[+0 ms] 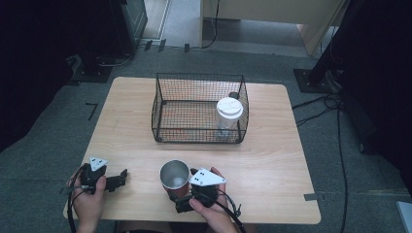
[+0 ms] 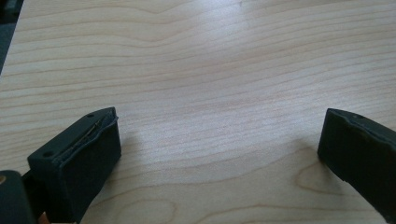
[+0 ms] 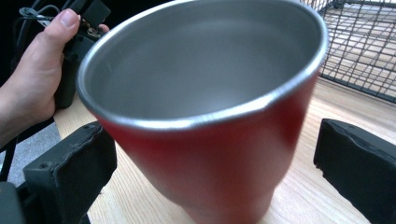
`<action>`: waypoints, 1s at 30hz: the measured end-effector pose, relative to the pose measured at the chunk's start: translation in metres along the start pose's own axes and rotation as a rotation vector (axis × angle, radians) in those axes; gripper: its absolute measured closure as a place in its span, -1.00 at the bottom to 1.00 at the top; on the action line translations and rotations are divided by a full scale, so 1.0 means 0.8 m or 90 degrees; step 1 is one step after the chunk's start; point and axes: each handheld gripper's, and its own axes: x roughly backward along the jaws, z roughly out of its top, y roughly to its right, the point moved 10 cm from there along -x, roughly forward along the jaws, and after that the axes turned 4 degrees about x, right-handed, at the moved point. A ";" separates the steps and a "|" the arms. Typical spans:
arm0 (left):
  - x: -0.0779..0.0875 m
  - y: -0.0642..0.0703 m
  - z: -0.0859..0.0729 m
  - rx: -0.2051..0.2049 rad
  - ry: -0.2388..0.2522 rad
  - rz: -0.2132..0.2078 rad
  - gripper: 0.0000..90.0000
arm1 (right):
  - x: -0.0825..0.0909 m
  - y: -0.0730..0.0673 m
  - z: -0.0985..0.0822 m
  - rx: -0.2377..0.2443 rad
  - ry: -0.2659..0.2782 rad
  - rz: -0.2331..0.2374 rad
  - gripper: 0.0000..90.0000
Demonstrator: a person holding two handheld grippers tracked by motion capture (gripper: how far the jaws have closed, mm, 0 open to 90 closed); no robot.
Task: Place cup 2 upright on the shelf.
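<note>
Cup: your red steel cup (image 3: 205, 116) stands upright on the bench (image 1: 272, 160), near its front edge, well short of the wire basket (image 1: 199, 108).
Handling: judge it rigid and light, with a smooth, likely slippery wall that tapers downward; grip low-to-mid on the red body, squarely across, not on the thin rim.
Right claw: your right claw (image 3: 210, 158) has its jaws apart, the cup between them, not yet clamped.
Left claw: your left claw (image 2: 219, 149) sits apart over bare bench, holding nothing.
Basket: a white-lidded bottle (image 1: 229, 116) already stands inside.
</note>
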 end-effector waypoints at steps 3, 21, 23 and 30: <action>0.000 0.000 0.000 0.000 0.000 0.000 -1.00 | -0.003 -0.003 0.005 0.003 0.002 0.003 -1.00; 0.000 0.000 0.000 0.000 0.000 0.000 -1.00 | -0.021 -0.004 0.018 0.007 0.008 -0.005 -1.00; 0.000 0.000 0.000 0.000 0.000 0.000 -1.00 | -0.022 -0.005 0.020 0.007 0.010 -0.004 -1.00; 0.000 0.000 0.000 0.000 0.000 0.000 -1.00 | -0.028 -0.004 0.025 0.014 0.007 -0.010 -1.00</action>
